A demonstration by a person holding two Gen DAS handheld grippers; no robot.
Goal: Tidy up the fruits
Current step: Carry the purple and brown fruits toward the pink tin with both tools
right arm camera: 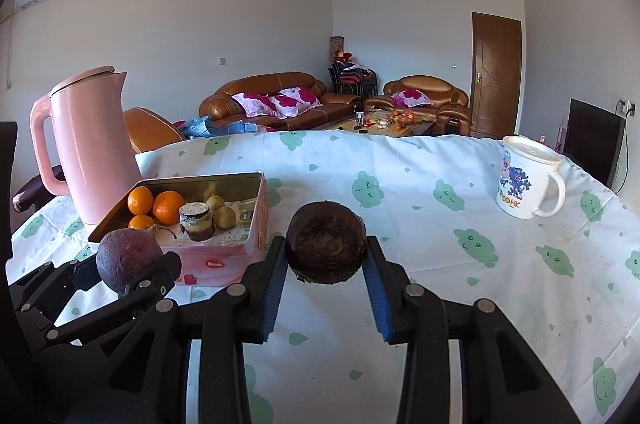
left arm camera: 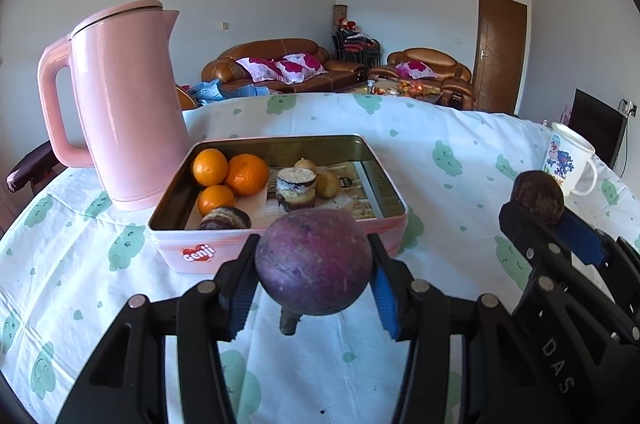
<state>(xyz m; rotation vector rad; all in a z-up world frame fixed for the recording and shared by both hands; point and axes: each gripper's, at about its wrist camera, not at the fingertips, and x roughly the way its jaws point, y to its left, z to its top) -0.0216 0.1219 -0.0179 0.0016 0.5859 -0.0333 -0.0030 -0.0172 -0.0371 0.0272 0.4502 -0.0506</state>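
My left gripper [left arm camera: 314,248] is shut on a round purple fruit [left arm camera: 314,268] with a short stem, held above the cloth just in front of a pink tin [left arm camera: 240,252]. The tin holds three oranges [left arm camera: 247,173], small yellow-brown fruits [left arm camera: 328,183] and dark cut pieces [left arm camera: 297,188]. My right gripper [right arm camera: 325,244] is shut on a dark brown round fruit [right arm camera: 326,252], to the right of the tin [right arm camera: 224,260]. Each wrist view also shows the other gripper: the right gripper [left arm camera: 538,216] with its brown fruit [left arm camera: 538,195], and the left gripper [right arm camera: 132,272] with its purple fruit [right arm camera: 126,258].
A tall pink kettle [left arm camera: 124,95] stands close to the tin's left rear corner. A white printed mug [right arm camera: 524,179] sits at the far right of the table, which is covered by a white cloth with green prints [right arm camera: 440,244]. Sofas and a door lie beyond.
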